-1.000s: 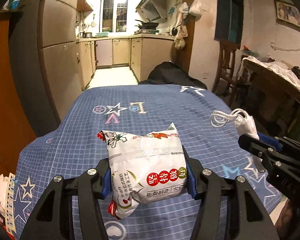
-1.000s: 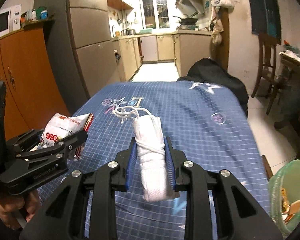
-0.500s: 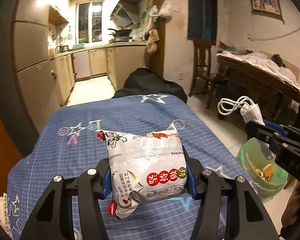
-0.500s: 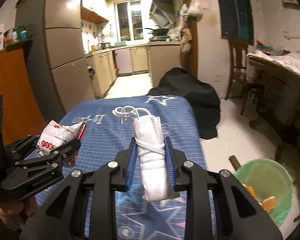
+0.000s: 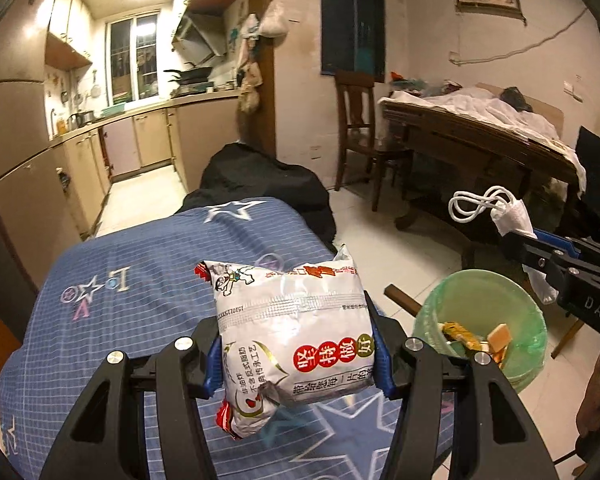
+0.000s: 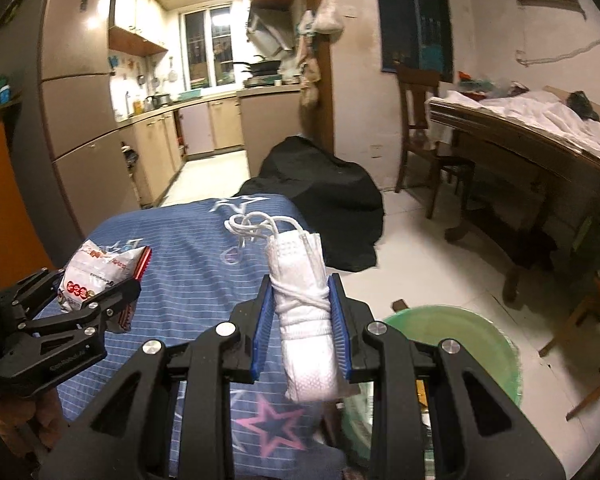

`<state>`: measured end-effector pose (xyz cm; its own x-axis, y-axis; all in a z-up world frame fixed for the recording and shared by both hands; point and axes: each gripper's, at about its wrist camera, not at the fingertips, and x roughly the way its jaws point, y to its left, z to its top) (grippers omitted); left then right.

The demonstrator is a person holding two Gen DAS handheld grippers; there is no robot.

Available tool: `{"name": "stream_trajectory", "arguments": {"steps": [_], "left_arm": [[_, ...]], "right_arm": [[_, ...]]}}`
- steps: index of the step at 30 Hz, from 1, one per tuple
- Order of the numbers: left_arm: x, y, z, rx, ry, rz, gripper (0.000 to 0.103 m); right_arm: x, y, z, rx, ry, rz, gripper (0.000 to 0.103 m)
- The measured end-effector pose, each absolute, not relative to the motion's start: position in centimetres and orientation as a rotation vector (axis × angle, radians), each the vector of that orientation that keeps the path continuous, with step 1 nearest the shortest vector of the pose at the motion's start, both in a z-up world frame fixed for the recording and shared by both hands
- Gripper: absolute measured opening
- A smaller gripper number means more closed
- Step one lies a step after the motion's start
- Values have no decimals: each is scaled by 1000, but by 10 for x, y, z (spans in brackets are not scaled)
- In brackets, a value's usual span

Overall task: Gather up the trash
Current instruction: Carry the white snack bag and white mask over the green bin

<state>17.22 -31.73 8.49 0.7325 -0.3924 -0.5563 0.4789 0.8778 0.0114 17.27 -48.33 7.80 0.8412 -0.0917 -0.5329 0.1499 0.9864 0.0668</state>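
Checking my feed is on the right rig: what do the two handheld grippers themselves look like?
Both match: the left gripper and the right gripper are matte black, with angular linkage arms, silver round screw heads at the joints, and blue ribbed pads inside the fingers. Pale lettering runs along each body's side, too small to read in full. No cables or sleeves show; a bare hand shows below each body.

Trash items, both held off the table.
Crinkled white-and-red foil snack packet (image 5: 294, 332) upright, clamped at its sides; rolled white face mask (image 6: 306, 312) wrapped in its ear loops, pinched upright near green-lined plastic trash bin (image 5: 528, 320).
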Motion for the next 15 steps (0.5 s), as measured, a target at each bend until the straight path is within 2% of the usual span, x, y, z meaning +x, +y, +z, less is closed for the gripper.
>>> {"name": "stream_trajectory", "arguments": {"steps": [15], "left_arm": [[168,-411,72,241,602,-618,58]], "right_arm": [[145,-572,64,194,610,-260,26]]}}
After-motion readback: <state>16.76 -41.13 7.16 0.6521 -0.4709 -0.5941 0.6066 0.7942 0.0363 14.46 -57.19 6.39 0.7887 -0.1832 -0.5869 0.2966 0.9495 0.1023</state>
